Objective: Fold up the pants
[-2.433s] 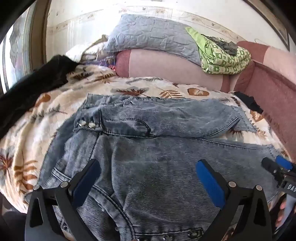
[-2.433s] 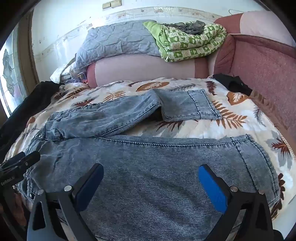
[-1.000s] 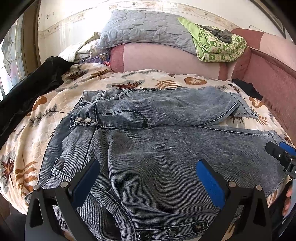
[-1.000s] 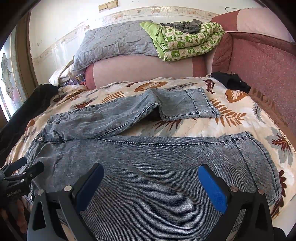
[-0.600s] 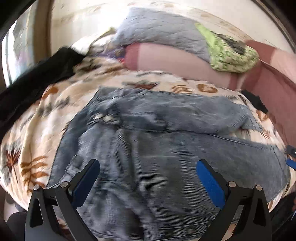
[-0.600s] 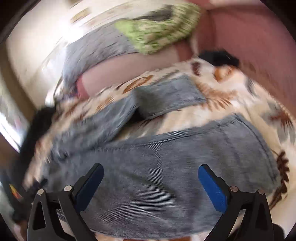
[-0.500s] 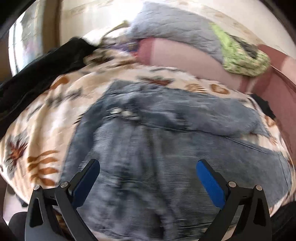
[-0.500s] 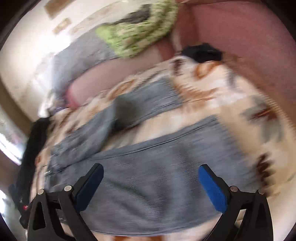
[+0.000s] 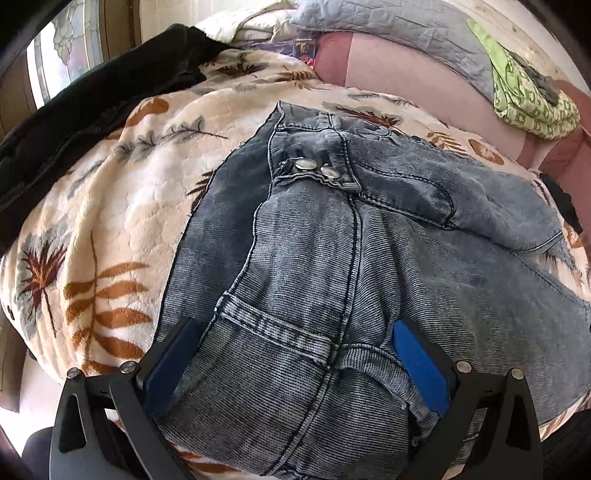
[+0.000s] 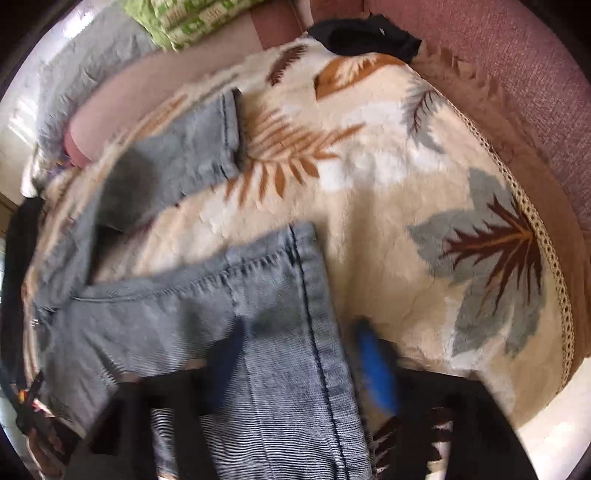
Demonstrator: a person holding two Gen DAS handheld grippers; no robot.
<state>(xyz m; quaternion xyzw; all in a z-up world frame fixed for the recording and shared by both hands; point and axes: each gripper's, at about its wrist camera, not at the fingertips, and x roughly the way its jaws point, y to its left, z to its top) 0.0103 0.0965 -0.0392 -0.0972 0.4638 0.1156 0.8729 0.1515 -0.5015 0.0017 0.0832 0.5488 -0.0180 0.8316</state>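
Faded blue jeans (image 9: 351, 236) lie spread on a leaf-print blanket (image 9: 122, 206). In the left wrist view my left gripper (image 9: 295, 365) is open, its blue pads on either side of the near waistband corner, with denim bunched between them. In the right wrist view, which is blurred, the hem end of the near leg (image 10: 280, 332) lies between the fingers of my right gripper (image 10: 299, 365). Its jaws look partly closed around the hem; I cannot tell whether they grip it. The other leg (image 10: 177, 166) lies farther back.
A black garment (image 9: 92, 96) lies at the bed's left edge. Grey (image 9: 391, 29) and green (image 9: 528, 99) quilts sit on a pink bolster (image 9: 406, 70) at the back. Another black garment (image 10: 365, 33) lies by the maroon sofa arm (image 10: 498, 66). The blanket's right edge (image 10: 546, 258) drops off.
Both grippers have swung apart and dropped onto the jeans. The left went to the waistband corner, the right to the near leg's hem, where its jaws have narrowed.
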